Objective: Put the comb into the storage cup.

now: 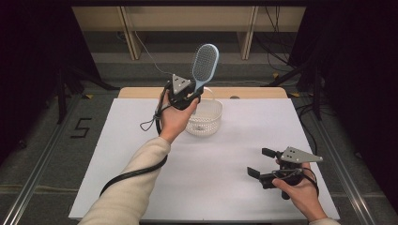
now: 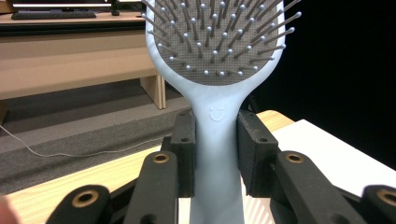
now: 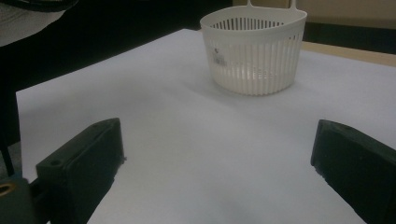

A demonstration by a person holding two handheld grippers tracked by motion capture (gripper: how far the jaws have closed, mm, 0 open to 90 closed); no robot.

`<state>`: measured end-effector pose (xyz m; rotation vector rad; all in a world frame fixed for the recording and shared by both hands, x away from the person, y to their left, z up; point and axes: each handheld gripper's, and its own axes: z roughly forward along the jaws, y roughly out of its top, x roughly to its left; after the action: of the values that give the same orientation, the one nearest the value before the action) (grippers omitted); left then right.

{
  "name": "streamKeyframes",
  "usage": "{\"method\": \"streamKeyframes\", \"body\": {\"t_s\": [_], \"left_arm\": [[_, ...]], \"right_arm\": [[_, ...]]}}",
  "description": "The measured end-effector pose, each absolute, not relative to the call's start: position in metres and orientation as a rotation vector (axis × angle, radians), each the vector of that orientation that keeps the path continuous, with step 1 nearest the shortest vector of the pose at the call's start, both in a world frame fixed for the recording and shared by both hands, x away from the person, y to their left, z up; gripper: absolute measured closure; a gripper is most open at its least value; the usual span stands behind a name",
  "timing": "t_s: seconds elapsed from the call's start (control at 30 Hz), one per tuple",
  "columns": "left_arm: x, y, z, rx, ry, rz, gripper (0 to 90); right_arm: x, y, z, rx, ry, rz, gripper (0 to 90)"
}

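Above the white basket [image 1: 204, 117], the left tool [image 1: 190, 97] clamps the blue hairbrush [image 1: 205, 63] upright by its handle. Next, probably lower it in; the right tool [image 1: 261, 162] waits, jaws apart.

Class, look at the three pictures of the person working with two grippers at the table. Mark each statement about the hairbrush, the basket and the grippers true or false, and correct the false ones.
1. The left gripper grips the hairbrush by its handle. True.
2. The hairbrush lies inside the basket. False: it is held up in the air, head upward, above the basket.
3. The right gripper is open and holds nothing. True.
4. The basket is black and solid-walled. False: it is white with slotted walls.
5. The basket stands upright on the white table. True.
6. The right gripper touches the basket. False: it is well apart, near the table's front.
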<state>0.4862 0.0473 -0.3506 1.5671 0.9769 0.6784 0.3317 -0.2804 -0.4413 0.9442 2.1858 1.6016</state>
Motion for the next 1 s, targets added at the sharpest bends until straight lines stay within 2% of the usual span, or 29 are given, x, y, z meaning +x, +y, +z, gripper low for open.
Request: {"method": "streamKeyframes", "body": {"t_s": [1.0], "left_arm": [[0.497, 0.036, -0.356, 1.574, 0.986, 0.655, 69.6]], "right_arm": [[0.332, -0.281, -0.442, 0.948, 2.192, 1.601, 3.2]]}}
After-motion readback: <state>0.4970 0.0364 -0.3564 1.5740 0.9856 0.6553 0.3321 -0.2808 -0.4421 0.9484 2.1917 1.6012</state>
